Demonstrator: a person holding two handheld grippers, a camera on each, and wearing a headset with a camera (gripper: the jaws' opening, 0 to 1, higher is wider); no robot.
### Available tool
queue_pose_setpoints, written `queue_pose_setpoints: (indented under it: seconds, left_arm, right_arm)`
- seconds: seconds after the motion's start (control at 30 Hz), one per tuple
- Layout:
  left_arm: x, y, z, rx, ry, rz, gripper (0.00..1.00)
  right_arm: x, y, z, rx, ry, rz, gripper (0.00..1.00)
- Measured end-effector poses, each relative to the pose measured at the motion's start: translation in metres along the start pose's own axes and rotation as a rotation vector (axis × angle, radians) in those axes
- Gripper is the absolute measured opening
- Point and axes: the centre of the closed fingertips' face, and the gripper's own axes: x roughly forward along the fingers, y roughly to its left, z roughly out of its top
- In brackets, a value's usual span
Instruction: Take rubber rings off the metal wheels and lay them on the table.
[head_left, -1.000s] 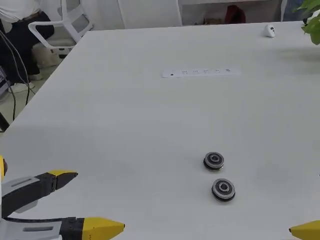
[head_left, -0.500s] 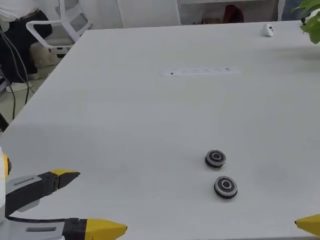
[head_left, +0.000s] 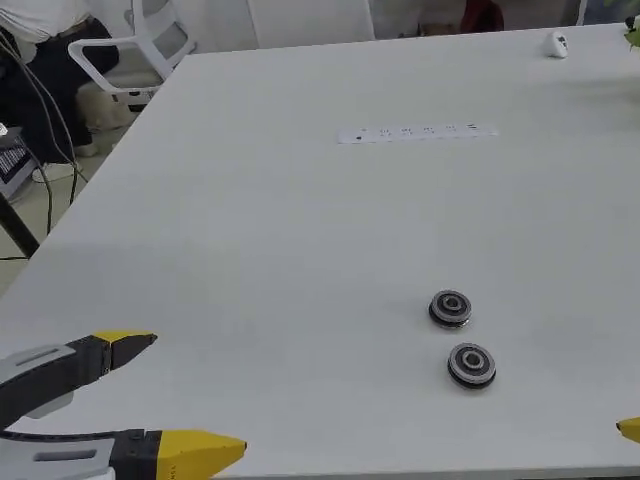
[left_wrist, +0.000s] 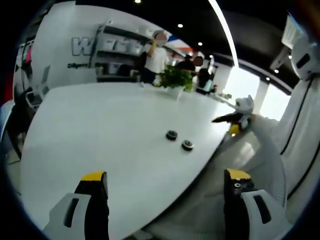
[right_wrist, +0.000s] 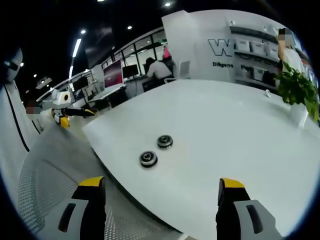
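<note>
Two metal wheels, each with a dark rubber ring around its rim, lie flat side by side on the white table: the far wheel (head_left: 450, 308) and the near wheel (head_left: 471, 365). In the left gripper view the wheels (left_wrist: 171, 135) (left_wrist: 187, 145) sit well ahead of my left gripper (left_wrist: 165, 176), which is open and holds nothing. My left gripper (head_left: 180, 398) hangs at the table's front left corner. My right gripper (right_wrist: 161, 183) is open too, just off the table's edge, with the wheels (right_wrist: 165, 141) (right_wrist: 148, 159) a short way in front. One yellow tip of the right gripper (head_left: 630, 430) shows at the lower right.
A white power strip (head_left: 417, 132) lies across the far middle of the table, and a small white object (head_left: 557, 44) sits at the back right. A white chair (head_left: 130, 50) stands off the left corner. A potted plant (right_wrist: 295, 85) stands on the far end.
The head camera has swung a little, which shifts the whole picture right and up. The wheels lie where they were. Both grippers stay open and apart from the wheels.
</note>
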Motion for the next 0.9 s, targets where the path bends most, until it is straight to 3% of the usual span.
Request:
queue_pose_setpoints:
  seconds: [0.17,0.23,0.37,0.53,0.67,0.8,0.9]
  left_arm:
    - [0.002,0.001,0.006,-0.002,-0.002,0.037,0.98]
    - [0.002,-0.003,0.011,0.005,-0.013,0.029,0.98]
    - [0.01,-0.005,0.022,0.029,-0.033,0.039,0.97]
    - [0.02,-0.017,0.034,0.067,-0.051,0.032,0.94]
    - [0.028,-0.026,0.037,0.097,-0.015,0.025,0.92]
    - [0.033,-0.03,0.044,0.136,-0.018,0.044,0.91]
    - [0.037,-0.037,0.053,0.155,-0.042,0.042,0.92]
  right_arm:
    - [0.003,-0.007,-0.006,-0.003,0.021,0.026,0.91]
    - [0.002,-0.011,-0.005,-0.001,0.026,0.028,0.91]
    - [-0.004,-0.017,0.001,-0.002,-0.01,0.043,0.9]
    - [-0.006,-0.027,-0.003,-0.002,-0.011,0.048,0.89]
    - [-0.005,-0.027,-0.008,0.013,-0.015,0.098,0.85]
    - [-0.001,-0.03,-0.006,0.016,-0.033,0.116,0.86]
    - [0.004,-0.028,-0.006,0.023,-0.047,0.161,0.83]
